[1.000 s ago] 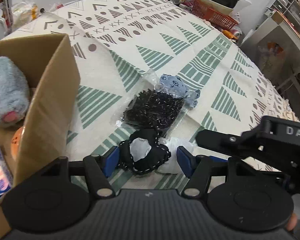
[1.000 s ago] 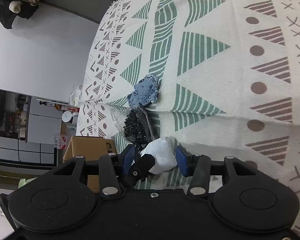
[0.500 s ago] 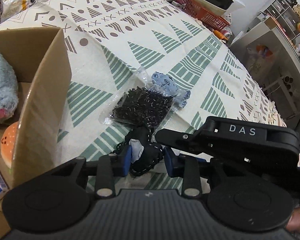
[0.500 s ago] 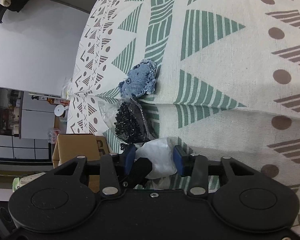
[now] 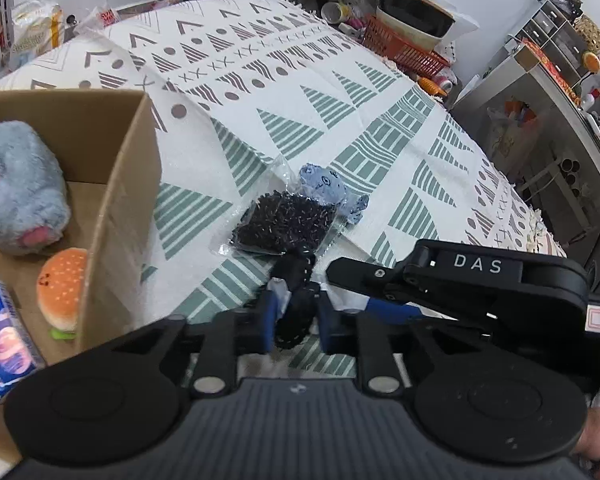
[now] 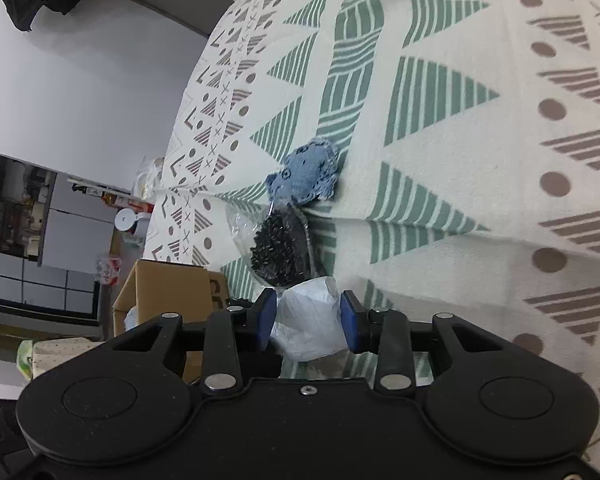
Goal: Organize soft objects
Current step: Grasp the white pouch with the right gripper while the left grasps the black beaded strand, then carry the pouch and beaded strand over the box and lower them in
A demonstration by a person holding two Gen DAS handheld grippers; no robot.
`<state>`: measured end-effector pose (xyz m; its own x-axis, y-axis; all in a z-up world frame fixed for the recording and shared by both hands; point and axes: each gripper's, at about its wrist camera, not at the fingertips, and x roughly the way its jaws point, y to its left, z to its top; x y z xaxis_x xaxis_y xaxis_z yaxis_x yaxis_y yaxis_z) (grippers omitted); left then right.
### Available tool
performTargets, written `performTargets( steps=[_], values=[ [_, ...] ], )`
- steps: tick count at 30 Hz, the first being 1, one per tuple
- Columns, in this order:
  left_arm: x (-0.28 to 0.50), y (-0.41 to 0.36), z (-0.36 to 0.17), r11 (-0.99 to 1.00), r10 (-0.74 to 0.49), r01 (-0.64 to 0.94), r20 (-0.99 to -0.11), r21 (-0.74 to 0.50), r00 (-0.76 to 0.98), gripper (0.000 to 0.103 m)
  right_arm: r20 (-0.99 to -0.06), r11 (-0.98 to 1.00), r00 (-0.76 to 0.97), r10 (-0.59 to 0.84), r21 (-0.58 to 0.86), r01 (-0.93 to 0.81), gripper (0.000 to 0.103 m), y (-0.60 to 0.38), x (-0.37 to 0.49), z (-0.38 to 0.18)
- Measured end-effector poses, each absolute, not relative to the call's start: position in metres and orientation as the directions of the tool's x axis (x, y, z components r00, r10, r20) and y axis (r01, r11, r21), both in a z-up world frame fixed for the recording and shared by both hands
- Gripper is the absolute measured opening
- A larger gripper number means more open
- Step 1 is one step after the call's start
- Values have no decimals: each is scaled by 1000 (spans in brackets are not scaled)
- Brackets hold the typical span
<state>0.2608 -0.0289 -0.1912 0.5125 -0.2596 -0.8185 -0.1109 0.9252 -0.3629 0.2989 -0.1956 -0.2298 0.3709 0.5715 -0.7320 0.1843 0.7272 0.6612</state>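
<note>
My left gripper (image 5: 293, 316) clamps the black pouch (image 5: 296, 300) above the bench; my right gripper (image 6: 308, 318) pinches its white stuffing (image 6: 308, 324). Lift both together toward the cardboard box (image 5: 116, 184), avoiding spills.

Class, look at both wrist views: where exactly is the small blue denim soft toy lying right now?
The blue denim toy lies on the patterned tablecloth, touching the far edge of the bag of black beads, right of the cardboard box.

Brown cardboard box (image 5: 116, 216) wall blocks left; clear bag of black beads (image 5: 286, 222) and blue denim plush (image 5: 328, 190) sit ahead; patterned tablecloth (image 5: 300, 92) beyond is open.
</note>
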Motion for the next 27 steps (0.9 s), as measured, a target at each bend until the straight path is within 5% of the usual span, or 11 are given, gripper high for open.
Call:
performTargets(
  steps=[27],
  values=[
    [208, 49, -116, 903, -215, -153, -731, -401, 648, 15, -604, 690, 409, 683, 717, -93, 34, -129, 267, -154]
  ],
)
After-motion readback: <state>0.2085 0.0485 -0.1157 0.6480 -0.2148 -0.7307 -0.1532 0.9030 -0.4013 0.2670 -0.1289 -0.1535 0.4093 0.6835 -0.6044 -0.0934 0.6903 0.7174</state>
